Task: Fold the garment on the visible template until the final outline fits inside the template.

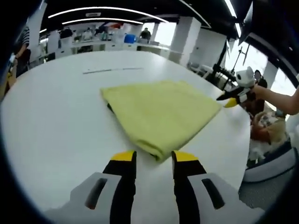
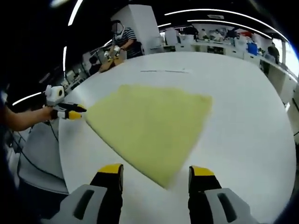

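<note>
Garment point(image 1: 161, 114) folded on white table point(image 1: 56, 116), bare surface all round, left tool point(image 1: 153, 161) and right tool point(image 2: 156, 173) released, near its corners.

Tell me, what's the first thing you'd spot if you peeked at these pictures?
The yellow garment, folded and lying flat in the middle of the big white table, catches the eye first. Next come the black jaws with yellow tips: the left gripper is open just in front of the cloth's near corner, and the right gripper is open at another corner.
</note>
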